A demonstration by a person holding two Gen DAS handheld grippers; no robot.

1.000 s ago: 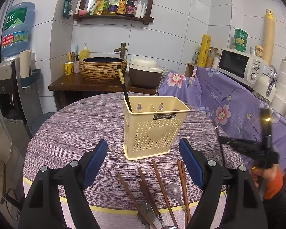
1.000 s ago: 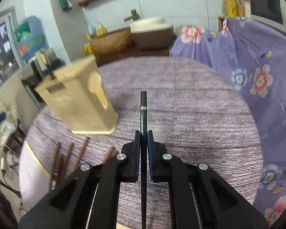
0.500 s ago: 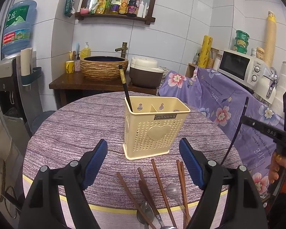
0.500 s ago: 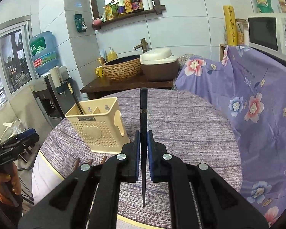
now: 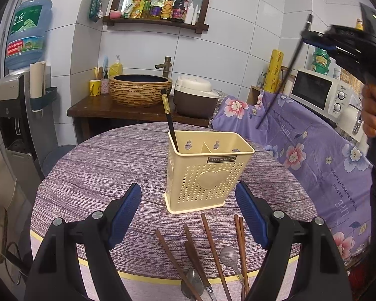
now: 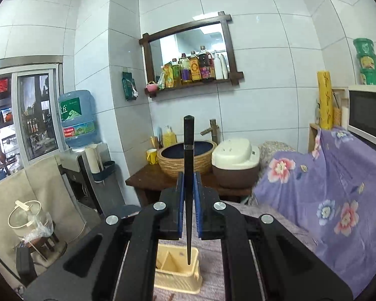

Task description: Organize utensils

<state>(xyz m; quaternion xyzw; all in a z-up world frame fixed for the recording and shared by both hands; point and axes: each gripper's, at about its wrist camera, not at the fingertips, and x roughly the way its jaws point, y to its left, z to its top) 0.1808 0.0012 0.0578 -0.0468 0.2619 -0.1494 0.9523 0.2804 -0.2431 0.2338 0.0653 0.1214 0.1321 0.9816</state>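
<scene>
Right tool point(image 6: 188, 208): clenched on a black chopstick point(image 6: 188, 165), tip hanging above the cream utensil holder point(image 6: 178, 273)
Left tool point(image 5: 188, 215): released, empty, holder just ahead between its fingers
Holder: second black chopstick point(image 5: 169, 120) leaning inside
Bench point(image 5: 107, 165): brown chopsticks point(image 5: 213, 245) and spoons point(image 5: 229, 254) below the left tool

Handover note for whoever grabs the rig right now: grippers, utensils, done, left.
Right gripper: shut on a black chopstick, held high above the table with its tip pointing down toward the cream utensil holder.
Left gripper: open, empty, hovering in front of the holder.
Done: one black chopstick stands in the holder's left compartment.
Left: drop the held chopstick in, likely beside its mate. Then sort the brown chopsticks and metal spoons lying at the near table edge.
</scene>
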